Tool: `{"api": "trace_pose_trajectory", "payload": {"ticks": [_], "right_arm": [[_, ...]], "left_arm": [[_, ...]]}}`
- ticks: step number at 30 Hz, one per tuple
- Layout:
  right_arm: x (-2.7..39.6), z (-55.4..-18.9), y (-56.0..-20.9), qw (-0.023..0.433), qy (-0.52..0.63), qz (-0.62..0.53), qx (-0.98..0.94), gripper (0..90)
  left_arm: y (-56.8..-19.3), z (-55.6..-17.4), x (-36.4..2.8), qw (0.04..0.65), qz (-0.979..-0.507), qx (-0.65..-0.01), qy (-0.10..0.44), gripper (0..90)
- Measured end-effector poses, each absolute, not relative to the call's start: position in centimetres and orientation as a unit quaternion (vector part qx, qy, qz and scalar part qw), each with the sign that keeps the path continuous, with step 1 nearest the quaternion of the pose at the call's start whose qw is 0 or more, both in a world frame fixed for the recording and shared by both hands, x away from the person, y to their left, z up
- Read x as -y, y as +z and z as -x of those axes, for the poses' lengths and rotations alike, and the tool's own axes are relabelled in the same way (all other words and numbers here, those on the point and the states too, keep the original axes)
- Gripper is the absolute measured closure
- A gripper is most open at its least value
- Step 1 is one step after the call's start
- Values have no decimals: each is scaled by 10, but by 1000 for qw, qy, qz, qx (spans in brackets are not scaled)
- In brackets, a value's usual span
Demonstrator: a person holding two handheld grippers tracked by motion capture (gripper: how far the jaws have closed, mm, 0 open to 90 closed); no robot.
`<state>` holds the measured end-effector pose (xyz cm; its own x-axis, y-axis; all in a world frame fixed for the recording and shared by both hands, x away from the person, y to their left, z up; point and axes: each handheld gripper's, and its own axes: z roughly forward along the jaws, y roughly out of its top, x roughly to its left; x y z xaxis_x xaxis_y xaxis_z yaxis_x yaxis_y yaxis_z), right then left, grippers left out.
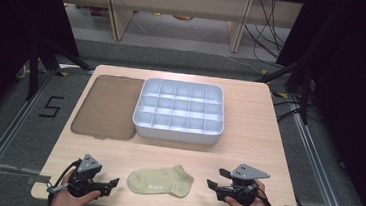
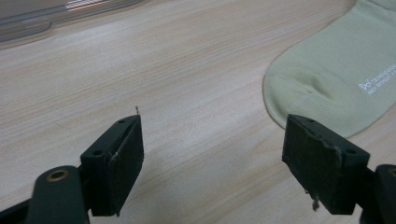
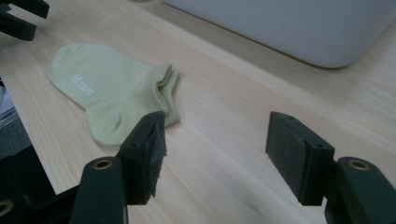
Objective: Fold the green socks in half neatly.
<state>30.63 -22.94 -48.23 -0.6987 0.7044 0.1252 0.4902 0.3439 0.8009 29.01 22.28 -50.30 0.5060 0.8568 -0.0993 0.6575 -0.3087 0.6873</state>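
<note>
**Evidently a sock is about to be picked up from both ends**

Evidently the layout has been arranged for a two-handed pick. A pale green sock is laid flat near the front edge of the wooden table, its toe toward the person's left and its cuff toward the right, so that each end can be reached from its own side. Behind it, a grey compartment tray is set with its cells empty, and a brown lid is placed flat just beside the tray's left wall, presumably so the cells are left open for loading.

The left gripper is held low, just beside the toe, and the right gripper is held near the cuff. In the left gripper view the jaws are seen spread wide, resting close to bare wood, with the sock's toe just beyond the right-hand jaw; nothing is grasped. In the right gripper view the jaws are likewise parted wide and empty, with the sock's cuff just ahead of the left-hand jaw. The sock is touched by neither gripper.
</note>
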Motion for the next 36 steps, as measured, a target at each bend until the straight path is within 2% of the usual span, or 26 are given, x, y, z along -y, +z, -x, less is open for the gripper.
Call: {"api": "trace_pose_trajectory", "payload": {"ticks": [4,20,36], "right_arm": [[220,-309,-482,113,435,-365,-816,399],[171,-325,-492,91,404,-325,-850,534],[156,-337,-508,97,376,-330,-861,595]], "left_arm": [[-502,-290,-224,345,-798,-472,144,203],[-503,-290,-223,344,-798,-473,146,204],[-502,-290,-224,344,-799,-471,146,204]]}}
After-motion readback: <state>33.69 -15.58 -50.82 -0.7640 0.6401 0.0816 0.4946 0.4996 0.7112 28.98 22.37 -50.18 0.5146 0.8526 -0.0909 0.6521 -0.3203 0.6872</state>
